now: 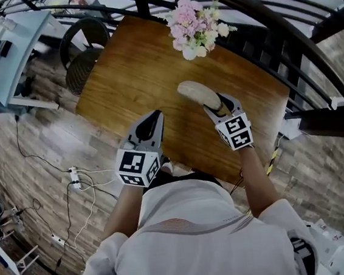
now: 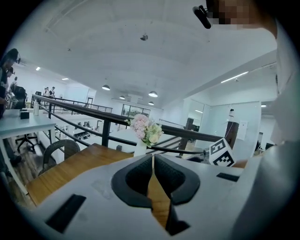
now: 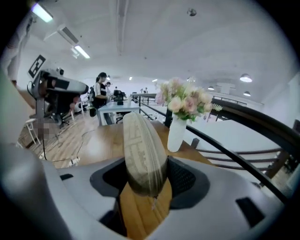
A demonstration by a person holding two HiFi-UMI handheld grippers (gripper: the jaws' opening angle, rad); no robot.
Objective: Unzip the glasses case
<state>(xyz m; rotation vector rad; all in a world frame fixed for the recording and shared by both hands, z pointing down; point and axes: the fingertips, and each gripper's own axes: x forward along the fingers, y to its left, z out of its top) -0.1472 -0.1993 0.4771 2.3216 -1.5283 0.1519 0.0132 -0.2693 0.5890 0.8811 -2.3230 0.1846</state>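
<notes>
Head view: the right gripper (image 1: 220, 102) reaches out over the wooden table (image 1: 135, 76) with the glasses case (image 1: 196, 93) clamped between its jaws. The beige, oblong case sticks out past the jaw tips, up and to the left in the picture, toward the vase of pink flowers (image 1: 194, 28) at the table's far edge. The left gripper (image 1: 153, 118) sits to the left of it, near the table's near edge, well apart from the case, with its jaws pressed together.

Left gripper view: the left gripper's (image 2: 153, 161) two dark pads meet along a thin line with nothing between them. Beyond them stand the table top (image 2: 70, 168), the flowers (image 2: 146, 131) and, to the right, the marker cube (image 2: 220, 153) of the other gripper. The case does not show in this view.

Right gripper view: the right gripper's (image 3: 146, 176) jaws stand wide and pinch the case (image 3: 140, 145) by its near end, one pad on each broad side. The case stands on edge, its patterned fabric and seam facing the camera, and runs forward and upward out of the jaws, clear of the table below. A small tab (image 3: 153, 202) hangs from its near end, between the jaws. The white vase (image 3: 177, 133) stands just right of the case in the picture, farther off on the table.
</notes>
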